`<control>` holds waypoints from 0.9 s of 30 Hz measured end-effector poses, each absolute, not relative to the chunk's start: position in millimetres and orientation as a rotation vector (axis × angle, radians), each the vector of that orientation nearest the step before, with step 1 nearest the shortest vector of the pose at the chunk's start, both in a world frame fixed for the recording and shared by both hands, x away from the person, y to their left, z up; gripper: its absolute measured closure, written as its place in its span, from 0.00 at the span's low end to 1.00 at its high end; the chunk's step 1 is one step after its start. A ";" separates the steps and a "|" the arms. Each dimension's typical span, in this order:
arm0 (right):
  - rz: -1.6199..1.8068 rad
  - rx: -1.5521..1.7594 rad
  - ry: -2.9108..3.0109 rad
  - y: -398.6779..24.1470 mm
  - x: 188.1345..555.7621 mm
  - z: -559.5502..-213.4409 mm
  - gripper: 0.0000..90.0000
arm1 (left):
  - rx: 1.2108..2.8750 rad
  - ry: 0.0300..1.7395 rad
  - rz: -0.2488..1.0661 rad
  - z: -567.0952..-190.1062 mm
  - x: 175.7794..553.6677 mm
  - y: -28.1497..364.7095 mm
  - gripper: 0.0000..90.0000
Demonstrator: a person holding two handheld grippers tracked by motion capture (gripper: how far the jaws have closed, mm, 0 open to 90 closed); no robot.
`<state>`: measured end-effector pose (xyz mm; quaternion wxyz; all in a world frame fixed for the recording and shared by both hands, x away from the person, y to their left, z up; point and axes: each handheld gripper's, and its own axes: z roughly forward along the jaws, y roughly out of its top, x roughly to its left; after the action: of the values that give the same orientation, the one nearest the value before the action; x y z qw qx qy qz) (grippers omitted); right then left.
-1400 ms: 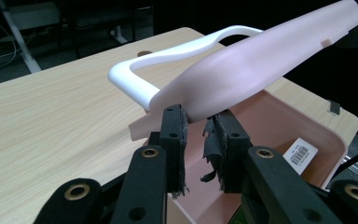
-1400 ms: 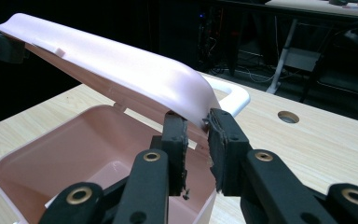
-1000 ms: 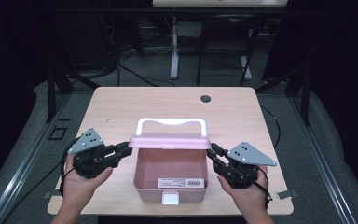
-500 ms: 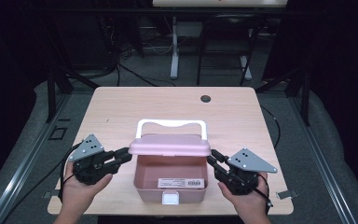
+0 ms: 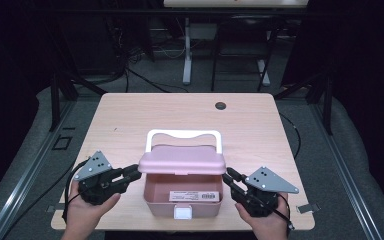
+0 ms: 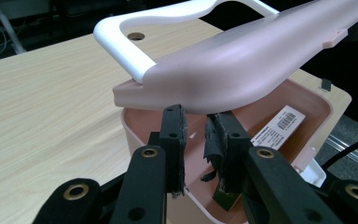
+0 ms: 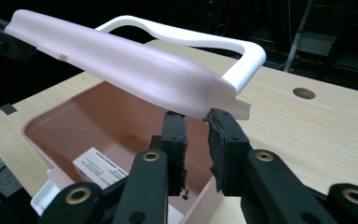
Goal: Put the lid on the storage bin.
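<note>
Resting atop both grippers' (image 5: 130, 173) (image 5: 228, 176) jaws: pink lid (image 5: 182, 159).

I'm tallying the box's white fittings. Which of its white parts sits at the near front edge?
The small white latch, low on the pink box front wall nearest the person. The white handle is the big loop on the raised lid, on the far side.

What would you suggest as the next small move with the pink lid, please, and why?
Probably lower the lid a little, both ends together. It sits tilted above the open pink box, its near edge up over the opening, with the left gripper and right gripper under its two ends. Whether they pinch it or just prop it, I cannot tell, so an even descent seems safest.
</note>
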<state>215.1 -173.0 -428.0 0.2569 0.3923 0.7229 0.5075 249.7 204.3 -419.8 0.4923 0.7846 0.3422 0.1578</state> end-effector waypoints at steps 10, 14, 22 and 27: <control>1.388 1.115 1.953 -186.3 204.2 -432.9 0.85 | 1.918 0.829 0.364 -423.3 248.3 205.6 0.85; 1.391 1.130 1.931 -192.6 203.6 -431.9 0.85 | 1.914 0.836 0.360 -425.7 246.4 205.6 0.85; 1.396 1.156 1.911 -198.1 208.1 -431.1 0.85 | 1.915 0.847 0.368 -429.2 241.4 204.5 0.85; 1.413 1.160 1.905 -197.6 210.9 -429.8 0.85 | 1.912 0.844 0.368 -431.9 238.0 205.0 0.84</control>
<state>210.9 -197.6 -429.8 0.2479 0.4256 0.6990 0.5185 238.0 205.0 -431.9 0.4877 0.7865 0.3473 0.1514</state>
